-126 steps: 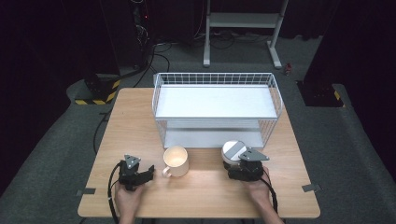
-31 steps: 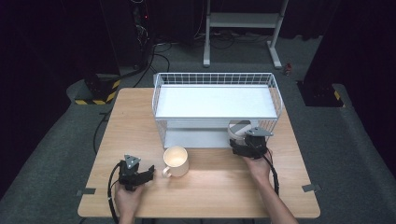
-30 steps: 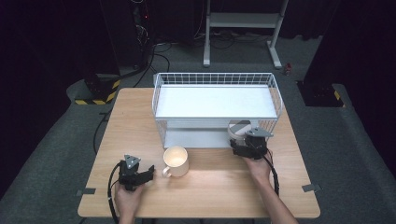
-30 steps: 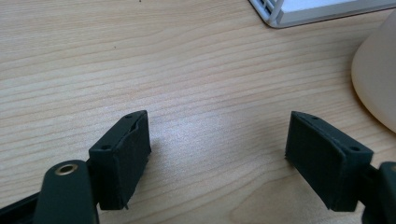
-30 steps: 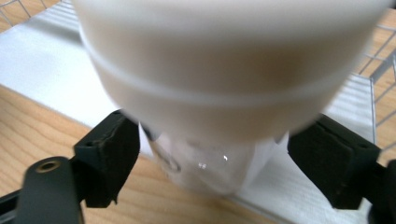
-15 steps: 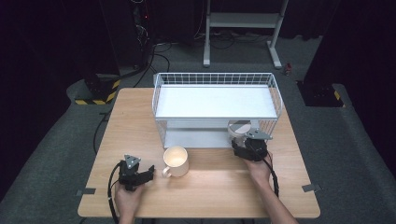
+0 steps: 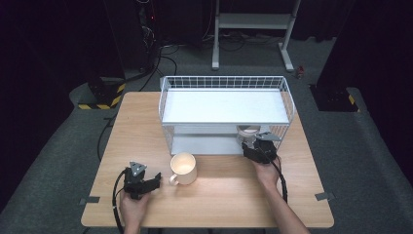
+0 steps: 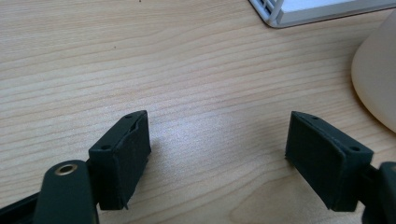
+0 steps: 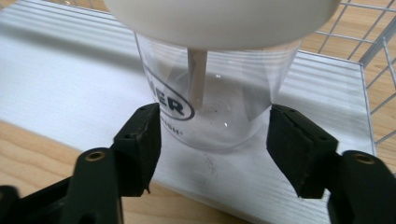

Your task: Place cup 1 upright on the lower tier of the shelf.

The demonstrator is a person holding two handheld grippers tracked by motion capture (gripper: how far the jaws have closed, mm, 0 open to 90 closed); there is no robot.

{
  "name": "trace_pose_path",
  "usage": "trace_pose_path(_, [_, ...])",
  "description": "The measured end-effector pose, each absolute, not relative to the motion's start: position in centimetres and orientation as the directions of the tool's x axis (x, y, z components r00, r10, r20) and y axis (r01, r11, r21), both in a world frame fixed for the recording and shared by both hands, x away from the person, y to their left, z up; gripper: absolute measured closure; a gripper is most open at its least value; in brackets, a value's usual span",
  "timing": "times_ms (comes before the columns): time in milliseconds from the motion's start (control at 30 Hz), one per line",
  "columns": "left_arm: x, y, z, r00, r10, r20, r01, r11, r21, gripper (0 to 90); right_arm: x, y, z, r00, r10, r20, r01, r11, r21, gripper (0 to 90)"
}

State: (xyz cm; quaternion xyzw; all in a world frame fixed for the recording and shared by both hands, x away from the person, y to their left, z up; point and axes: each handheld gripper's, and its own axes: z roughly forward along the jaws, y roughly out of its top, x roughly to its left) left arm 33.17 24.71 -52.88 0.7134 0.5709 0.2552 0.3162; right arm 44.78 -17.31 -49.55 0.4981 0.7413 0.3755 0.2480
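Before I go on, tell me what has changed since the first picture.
The right tool has carried the clear lidded cup from the table front, right of the mug, onto the wire rack's lower shelf. Its jaws have just been closing; the cup stands between them, and contact I cannot tell. The mug, the rack and the open left tool stayed put.

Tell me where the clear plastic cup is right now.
In the high view, the clear plastic cup stands on the lower shelf of the white wire rack, toward its right end, between the right gripper's jaws.
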Motion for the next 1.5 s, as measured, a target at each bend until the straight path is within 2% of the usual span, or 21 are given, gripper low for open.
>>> trace_pose_path(400, [33.2,24.7,-52.9,0.218,0.976,0.002,0.653,-0.147,0.742,22.7,45.8,-16.6,-49.7,-0.346,0.938,0.002,0.560,0.205,0.802,49.3])
trace_pose_path(733, [33.2,24.7,-52.9,0.215,0.977,0.003,0.653,-0.146,0.743,22.4,46.5,-16.3,-50.0,-0.321,0.947,0.010,0.569,0.184,0.802,62.7])
trace_pose_path(900, [33.2,24.7,-52.9,0.214,0.977,0.005,0.653,-0.147,0.743,22.4,47.1,-16.1,-49.5,-0.335,0.942,0.001,0.554,0.197,0.809,66.5])
trace_pose_path(1033, [33.2,24.7,-52.9,0.214,0.977,0.004,0.653,-0.146,0.743,22.4,46.5,-16.1,-49.4,-0.334,0.942,0.017,0.563,0.185,0.805,63.3])
trace_pose_path(1133, [33.1,24.7,-52.9,0.195,0.981,-0.002,0.651,-0.128,0.748,27.2,45.9,-16.4,-49.3,-0.345,0.939,0.015,0.554,0.191,0.810,54.6])
trace_pose_path(1300, [33.1,24.7,-52.9,0.202,0.979,0.000,0.652,-0.135,0.746,26.8,45.2,-17.0,-48.8,-0.384,0.922,0.047,0.549,0.187,0.815,43.7])
trace_pose_path(1500, [33.1,24.7,-52.9,0.206,0.979,0.006,0.652,-0.142,0.745,25.7,44.1,-17.7,-48.6,-0.416,0.907,0.058,0.542,0.197,0.817,38.3])
